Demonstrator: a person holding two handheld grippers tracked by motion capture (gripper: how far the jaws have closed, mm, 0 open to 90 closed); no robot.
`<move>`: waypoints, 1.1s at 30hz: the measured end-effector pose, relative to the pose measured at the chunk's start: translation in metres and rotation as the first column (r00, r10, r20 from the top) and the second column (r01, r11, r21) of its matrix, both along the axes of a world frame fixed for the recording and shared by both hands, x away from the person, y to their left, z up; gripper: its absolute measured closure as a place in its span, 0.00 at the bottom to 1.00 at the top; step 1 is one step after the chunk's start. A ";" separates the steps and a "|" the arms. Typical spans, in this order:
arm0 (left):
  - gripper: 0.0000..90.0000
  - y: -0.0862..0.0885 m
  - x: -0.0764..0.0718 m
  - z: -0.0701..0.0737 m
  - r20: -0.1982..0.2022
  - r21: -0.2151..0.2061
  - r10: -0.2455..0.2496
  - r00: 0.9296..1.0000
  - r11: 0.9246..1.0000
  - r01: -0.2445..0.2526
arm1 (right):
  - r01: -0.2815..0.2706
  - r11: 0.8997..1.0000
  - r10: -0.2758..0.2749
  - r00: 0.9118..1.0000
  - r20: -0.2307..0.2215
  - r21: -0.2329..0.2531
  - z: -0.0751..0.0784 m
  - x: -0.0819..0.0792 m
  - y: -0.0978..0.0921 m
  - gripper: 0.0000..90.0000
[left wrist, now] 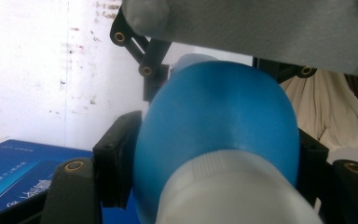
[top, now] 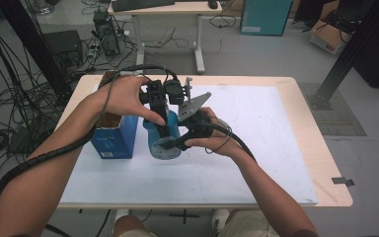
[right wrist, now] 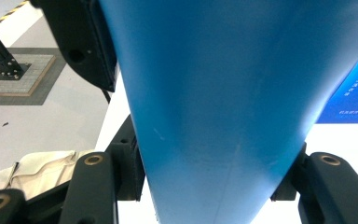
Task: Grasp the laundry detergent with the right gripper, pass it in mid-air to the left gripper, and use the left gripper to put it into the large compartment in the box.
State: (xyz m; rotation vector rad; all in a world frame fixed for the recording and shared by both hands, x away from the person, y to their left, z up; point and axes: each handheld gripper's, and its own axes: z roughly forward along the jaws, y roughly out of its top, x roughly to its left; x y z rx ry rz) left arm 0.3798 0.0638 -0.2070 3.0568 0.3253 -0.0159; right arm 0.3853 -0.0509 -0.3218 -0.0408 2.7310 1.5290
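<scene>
A blue plastic bottle (top: 167, 143) with a white cap (left wrist: 235, 189) is held just above the white mat, between both grippers. My left gripper (top: 159, 118) comes down from above and is shut on the bottle's rounded shoulder (left wrist: 219, 116), with a black pad (left wrist: 119, 163) pressed on each side. From the right, my right gripper (top: 180, 142) is shut on the bottle's lower body (right wrist: 214, 93), and its pads (right wrist: 128, 168) clamp both sides. In the right gripper view my right gripper (right wrist: 212, 179) has the left gripper's jaw farther up the bottle.
An open blue carton (top: 113, 138) stands on the white mat (top: 256, 148), just left of the bottle. The mat covers a wooden table (top: 325, 163). Behind it are a desk (top: 168, 10), floor cables (top: 10, 98) at left and a black post (top: 350, 49) at right.
</scene>
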 end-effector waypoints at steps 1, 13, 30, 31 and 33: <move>0.39 0.000 -0.001 0.000 -0.002 -0.005 0.009 1.000 1.000 -0.009 | -0.003 1.000 0.003 1.000 0.008 0.003 0.000 0.001 0.000 0.48; 0.40 -0.002 0.000 -0.002 0.013 0.008 0.003 1.000 1.000 -0.003 | 0.002 1.000 -0.002 1.000 0.001 0.000 -0.002 0.001 -0.001 0.48; 0.41 -0.004 0.000 -0.007 0.004 0.035 0.008 1.000 0.999 -0.008 | -0.009 1.000 0.009 1.000 0.023 0.006 -0.007 0.003 0.001 0.48; 0.41 -0.004 0.000 -0.007 0.006 0.032 0.009 1.000 0.999 -0.009 | -0.011 1.000 0.010 0.999 0.032 0.013 -0.007 0.004 0.001 0.48; 0.41 -0.004 0.000 -0.008 0.003 0.027 0.013 1.000 1.000 -0.013 | -0.010 1.000 0.010 1.000 0.016 0.011 -0.008 0.002 0.001 0.48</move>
